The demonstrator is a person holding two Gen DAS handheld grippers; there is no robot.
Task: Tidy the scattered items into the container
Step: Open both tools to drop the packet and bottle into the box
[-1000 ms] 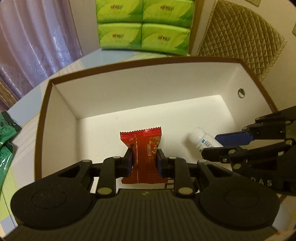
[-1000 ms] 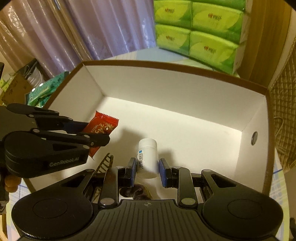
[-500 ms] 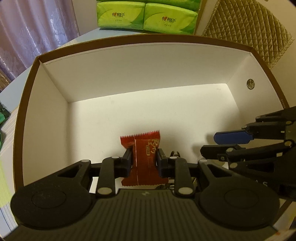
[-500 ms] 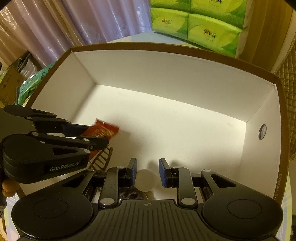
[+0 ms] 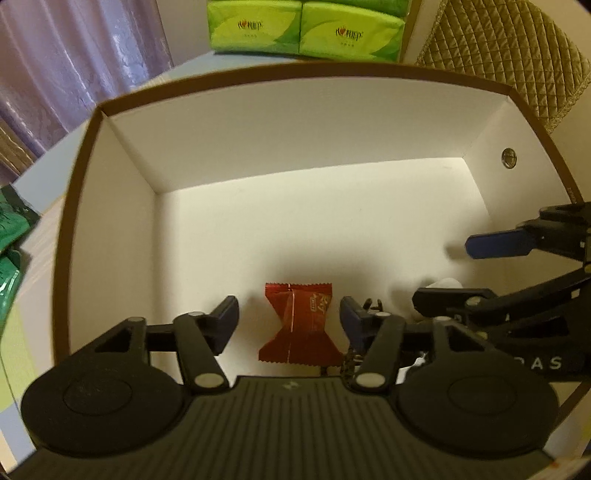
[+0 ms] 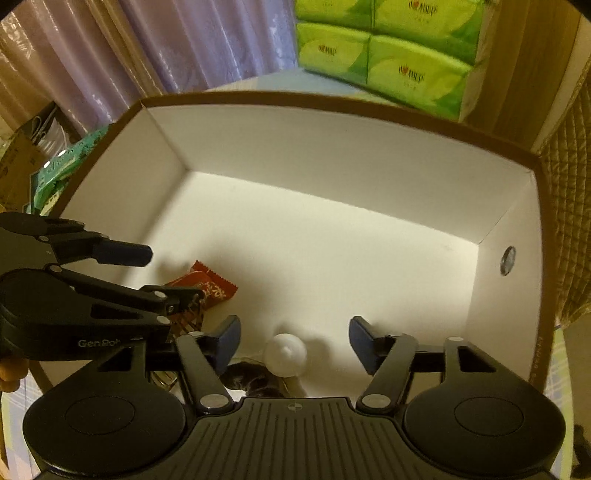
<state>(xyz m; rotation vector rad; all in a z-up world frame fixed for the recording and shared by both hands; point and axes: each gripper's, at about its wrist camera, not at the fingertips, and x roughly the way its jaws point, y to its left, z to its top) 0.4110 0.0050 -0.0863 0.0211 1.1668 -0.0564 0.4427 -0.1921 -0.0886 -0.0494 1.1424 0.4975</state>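
A white box with a brown rim [image 5: 295,122] fills both views [image 6: 332,147]. My left gripper [image 5: 288,314] is open over the box's near end, and a red candy wrapper [image 5: 297,323] lies loose between its fingers; the wrapper also shows in the right wrist view [image 6: 214,288]. My right gripper [image 6: 293,334] is open, and a white bottle [image 6: 285,355] stands on the box floor between its fingers, seen from its cap end. A dark clip [image 6: 245,378] lies beside the bottle. Each gripper shows in the other's view, my right [image 5: 461,271] and my left [image 6: 173,277].
Green tissue packs [image 5: 306,31] are stacked behind the box, also in the right wrist view [image 6: 384,55]. A quilted chair back [image 5: 502,48] stands at the right. Green packets [image 5: 11,236] lie left of the box, and purple curtains [image 6: 166,44] hang behind.
Both grippers have opened. The red candy wrapper and the white bottle have been let go and now rest on the box floor.
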